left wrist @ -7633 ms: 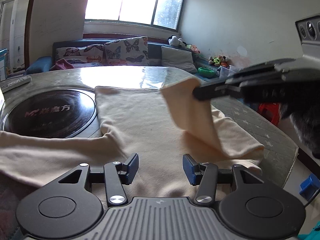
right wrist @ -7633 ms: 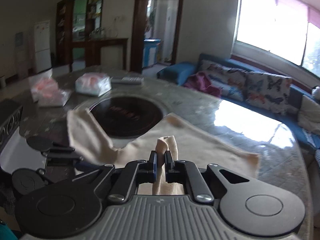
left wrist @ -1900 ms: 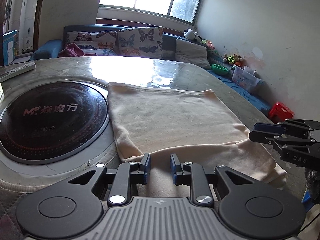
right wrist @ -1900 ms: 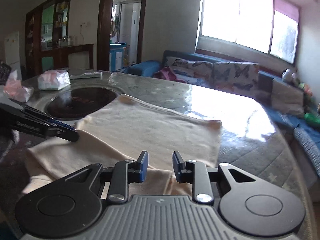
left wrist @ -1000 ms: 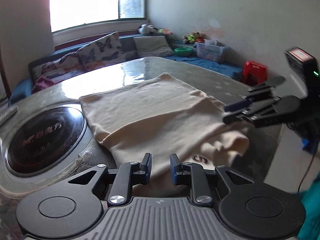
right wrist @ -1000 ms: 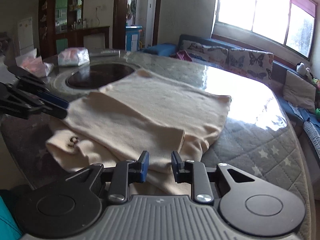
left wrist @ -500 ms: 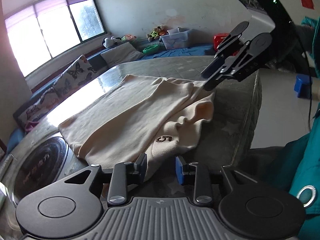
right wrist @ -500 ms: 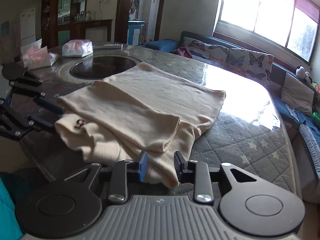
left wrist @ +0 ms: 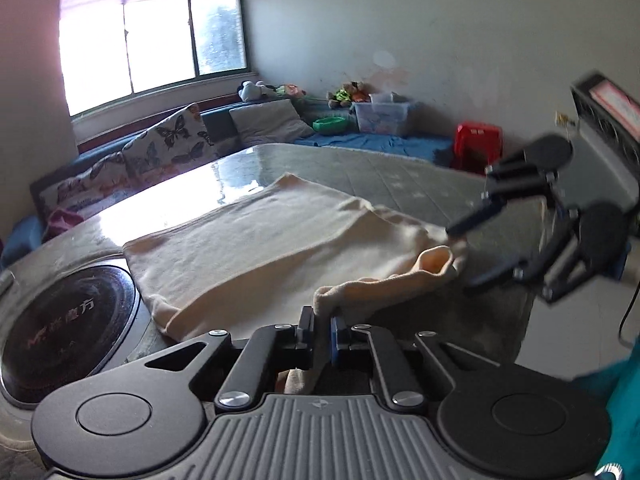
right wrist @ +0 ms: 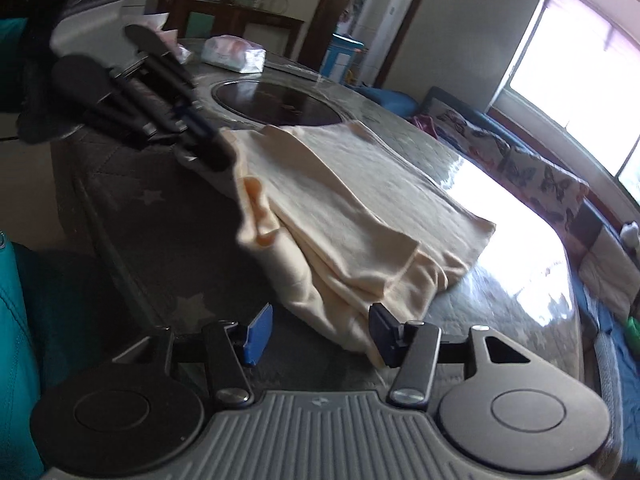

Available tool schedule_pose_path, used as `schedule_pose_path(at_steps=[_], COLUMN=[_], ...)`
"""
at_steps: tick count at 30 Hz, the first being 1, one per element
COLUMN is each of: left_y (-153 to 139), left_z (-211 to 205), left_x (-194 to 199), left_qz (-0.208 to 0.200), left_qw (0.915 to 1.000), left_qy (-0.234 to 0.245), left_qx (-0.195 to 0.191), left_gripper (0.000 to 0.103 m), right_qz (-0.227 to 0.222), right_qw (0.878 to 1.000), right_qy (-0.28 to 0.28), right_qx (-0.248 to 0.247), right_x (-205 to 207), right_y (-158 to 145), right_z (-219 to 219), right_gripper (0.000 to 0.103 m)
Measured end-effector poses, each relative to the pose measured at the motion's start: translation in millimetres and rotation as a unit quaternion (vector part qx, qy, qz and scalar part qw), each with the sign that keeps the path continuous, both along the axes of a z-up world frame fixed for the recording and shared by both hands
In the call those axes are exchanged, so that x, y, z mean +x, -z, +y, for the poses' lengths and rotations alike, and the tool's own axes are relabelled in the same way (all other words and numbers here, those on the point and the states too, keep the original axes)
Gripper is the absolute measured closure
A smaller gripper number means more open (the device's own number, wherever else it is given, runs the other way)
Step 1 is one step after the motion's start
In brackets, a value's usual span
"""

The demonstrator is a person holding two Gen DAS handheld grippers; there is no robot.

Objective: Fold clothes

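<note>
A cream garment (left wrist: 256, 236) lies partly folded on the quilted table (left wrist: 400, 184), its near edge lifted into a ridge. My left gripper (left wrist: 320, 330) is shut on that near edge, and cloth bunches between its fingers. In the right wrist view, the left gripper (right wrist: 214, 156) pinches the garment's (right wrist: 360, 208) far-left corner. My right gripper (right wrist: 320, 334) is open, its blue pads straddling the garment's hanging near corner without touching it. From the left wrist view, the right gripper (left wrist: 460, 254) stands open beside a sleeve opening (left wrist: 436, 260).
A black round hob plate (left wrist: 60, 332) is set into the table beside the garment. Tissue packs (right wrist: 234, 54) lie beyond it. A sofa with butterfly cushions (left wrist: 168, 140) runs under the window. A red stool (left wrist: 478, 140) stands by the wall. A teal sleeve (right wrist: 16, 320) is close.
My left gripper has closed on the garment's near edge and raised it. My right gripper has opened wider and now sits at the garment's other near corner.
</note>
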State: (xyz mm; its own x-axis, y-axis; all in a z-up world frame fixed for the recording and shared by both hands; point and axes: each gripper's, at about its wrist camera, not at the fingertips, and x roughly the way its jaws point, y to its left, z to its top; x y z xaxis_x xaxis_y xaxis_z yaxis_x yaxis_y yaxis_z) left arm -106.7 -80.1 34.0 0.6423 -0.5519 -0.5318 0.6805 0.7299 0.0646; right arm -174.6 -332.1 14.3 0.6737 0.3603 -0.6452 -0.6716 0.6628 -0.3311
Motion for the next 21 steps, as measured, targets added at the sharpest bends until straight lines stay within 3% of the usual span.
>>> schedule_pose_path(at_steps=[4, 8, 10, 12, 15, 19, 21], left_y=[-6, -6, -4, -1, 3, 8, 11], left_z=[-1, 1, 3, 6, 10, 15, 18], left_x=[18, 30, 30, 25, 13, -2, -9], left_qz=[0.01, 0.023, 0.028, 0.025, 0.013, -0.003, -0.011], left_qw=[0.9999, 0.9995, 0.9994, 0.9996, 0.9999, 0.9998, 0.9994], left_qy=[-0.001, -0.004, -0.005, -0.003, 0.002, 0.009, 0.012], left_qx=[-0.011, -0.019, -0.02, -0.014, 0.0, 0.019, 0.03], left_gripper=[0.095, 0.095, 0.095, 0.091, 0.089, 0.064, 0.062], right_qz=[-0.012, -0.003, 0.006, 0.024, 0.047, 0.069, 0.07], right_qw=[1.0, 1.0, 0.999, 0.999, 0.997, 0.992, 0.991], right_qy=[-0.013, -0.017, -0.016, -0.012, -0.003, 0.012, 0.018], right_qx=[0.007, 0.023, 0.033, 0.047, 0.067, 0.106, 0.116], right_x=[14, 32, 40, 47, 55, 65, 70], right_y=[3, 8, 8, 6, 0, -13, -18], right_z=[10, 15, 16, 14, 10, 3, 2], right_gripper=[0.05, 0.057, 0.066, 0.083, 0.088, 0.089, 0.089])
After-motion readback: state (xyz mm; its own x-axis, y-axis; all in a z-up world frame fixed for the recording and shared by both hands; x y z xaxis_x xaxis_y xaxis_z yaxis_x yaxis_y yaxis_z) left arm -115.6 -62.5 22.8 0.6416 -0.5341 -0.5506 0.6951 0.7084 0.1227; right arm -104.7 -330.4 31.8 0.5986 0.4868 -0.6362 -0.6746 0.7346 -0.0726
